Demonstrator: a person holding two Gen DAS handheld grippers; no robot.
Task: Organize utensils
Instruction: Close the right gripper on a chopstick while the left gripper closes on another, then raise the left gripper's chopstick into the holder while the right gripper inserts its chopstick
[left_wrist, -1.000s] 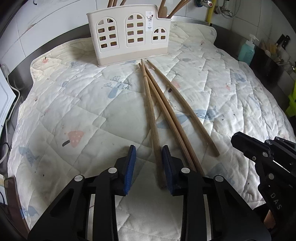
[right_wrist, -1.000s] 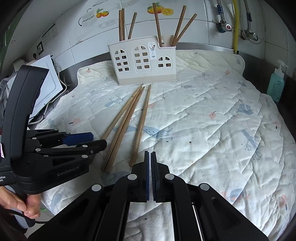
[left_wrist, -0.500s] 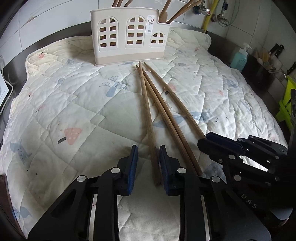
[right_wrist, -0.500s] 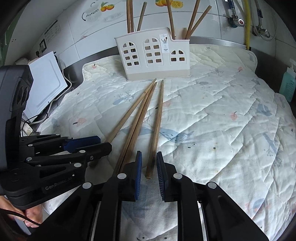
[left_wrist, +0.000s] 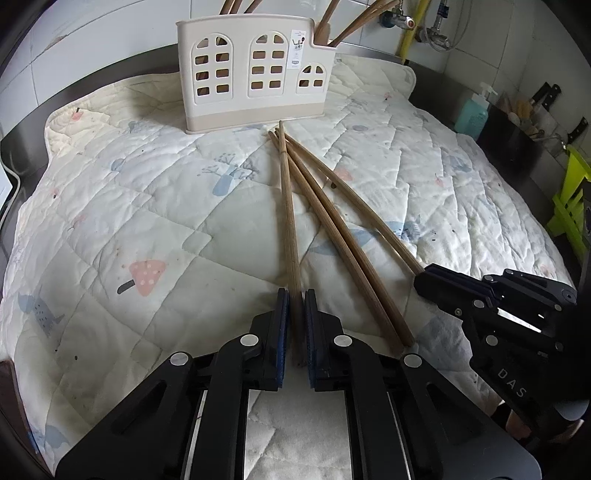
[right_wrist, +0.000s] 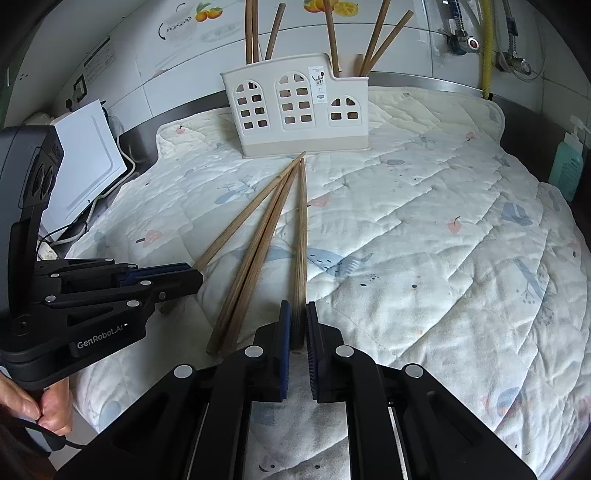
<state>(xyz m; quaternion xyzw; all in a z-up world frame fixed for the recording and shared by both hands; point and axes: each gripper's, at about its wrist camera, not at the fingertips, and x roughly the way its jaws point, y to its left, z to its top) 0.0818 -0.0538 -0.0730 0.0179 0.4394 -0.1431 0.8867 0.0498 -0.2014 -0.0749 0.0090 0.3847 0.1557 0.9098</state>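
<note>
While four long brown wooden chopsticks (left_wrist: 325, 236) fan toward me from the cream plastic windowed utensil holder (left_wrist: 255, 74), tips converging just before its base, my left gripper (left_wrist: 294, 326) pinches the leftmost stick's near end and my right gripper (right_wrist: 295, 332) clamps the rightmost stick (right_wrist: 301, 236). Both lie lengthwise toward the holder, on the quilted white mat (left_wrist: 129, 221). Two middle sticks (right_wrist: 255, 254) lie free between.

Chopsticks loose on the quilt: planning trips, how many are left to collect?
4. Leftmost chopstick in the left gripper, rightmost chopstick in the right gripper, middle pair lying between them.
</note>
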